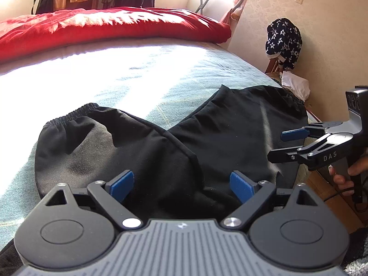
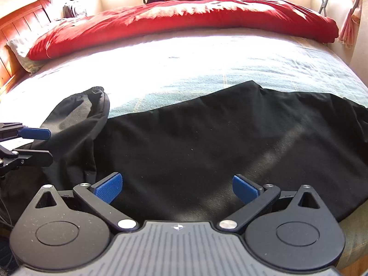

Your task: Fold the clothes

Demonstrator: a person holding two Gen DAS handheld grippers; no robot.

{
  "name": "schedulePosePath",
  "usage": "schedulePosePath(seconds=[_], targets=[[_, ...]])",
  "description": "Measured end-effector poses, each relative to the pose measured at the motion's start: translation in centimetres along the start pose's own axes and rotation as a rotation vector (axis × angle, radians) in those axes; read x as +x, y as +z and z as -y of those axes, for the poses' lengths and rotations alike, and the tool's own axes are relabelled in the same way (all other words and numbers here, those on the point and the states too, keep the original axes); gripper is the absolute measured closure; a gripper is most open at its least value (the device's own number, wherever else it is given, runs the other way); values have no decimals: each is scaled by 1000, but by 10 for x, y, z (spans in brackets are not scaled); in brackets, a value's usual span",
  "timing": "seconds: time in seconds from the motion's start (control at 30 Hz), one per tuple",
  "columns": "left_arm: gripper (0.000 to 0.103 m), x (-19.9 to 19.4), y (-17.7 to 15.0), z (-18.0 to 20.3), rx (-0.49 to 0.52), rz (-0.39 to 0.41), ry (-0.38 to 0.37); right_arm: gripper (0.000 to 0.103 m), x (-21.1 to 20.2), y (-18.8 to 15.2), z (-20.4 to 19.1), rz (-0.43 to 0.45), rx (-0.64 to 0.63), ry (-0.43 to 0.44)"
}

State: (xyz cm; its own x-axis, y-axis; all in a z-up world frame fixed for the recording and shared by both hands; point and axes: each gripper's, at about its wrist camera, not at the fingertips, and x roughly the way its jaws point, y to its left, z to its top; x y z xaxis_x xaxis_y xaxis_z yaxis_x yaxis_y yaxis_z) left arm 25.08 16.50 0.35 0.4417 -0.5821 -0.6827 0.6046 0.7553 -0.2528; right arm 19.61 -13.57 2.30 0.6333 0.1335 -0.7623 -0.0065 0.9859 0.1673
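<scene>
While the black trousers [image 1: 142, 151] sprawl across the pale bed sheet [image 1: 115, 73], legs splayed toward twelve o'clock, left gripper [image 1: 181, 185] and right gripper [image 2: 177, 187] hover above, fingers spread wide, gripping nothing; red duvet [image 2: 184, 20] lies beyond

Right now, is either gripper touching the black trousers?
Apart. In both wrist views the left gripper and right gripper hang open above the black trousers, nothing between pads.

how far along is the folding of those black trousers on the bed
Early. The black trousers lie spread on the bed, one elastic-cuffed leg angled across the other, no neat fold visible. Nothing is in hand: left gripper and right gripper are both open above the fabric. Folding remains.
</scene>
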Motion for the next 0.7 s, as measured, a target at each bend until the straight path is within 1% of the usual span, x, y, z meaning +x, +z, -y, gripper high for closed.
schedulePosePath(seconds=[0.1,0.2,0.3,0.4,0.53,0.63,0.7], targets=[[12,-6,-4,0,-46,4,58,0,13,12,-5,-9,-17,104],[12,-13,-9,-1,-110,15,101,0,28,26,-9,-21,-20,238],[12,-18,-11,-2,-157,31,140,0,45,40,-15,-52,-4,389],[12,-24,-13,-3,-189,47,168,0,64,48,-25,-99,-5,505],[12,-34,-17,-10,-253,79,192,0,85,50,-43,-160,-37,584],[12,-42,-27,-18,-351,98,211,0,97,51,-58,-191,-69,630],[12,-48,-35,-24,-401,103,203,0,101,52,-67,-198,-91,654]])
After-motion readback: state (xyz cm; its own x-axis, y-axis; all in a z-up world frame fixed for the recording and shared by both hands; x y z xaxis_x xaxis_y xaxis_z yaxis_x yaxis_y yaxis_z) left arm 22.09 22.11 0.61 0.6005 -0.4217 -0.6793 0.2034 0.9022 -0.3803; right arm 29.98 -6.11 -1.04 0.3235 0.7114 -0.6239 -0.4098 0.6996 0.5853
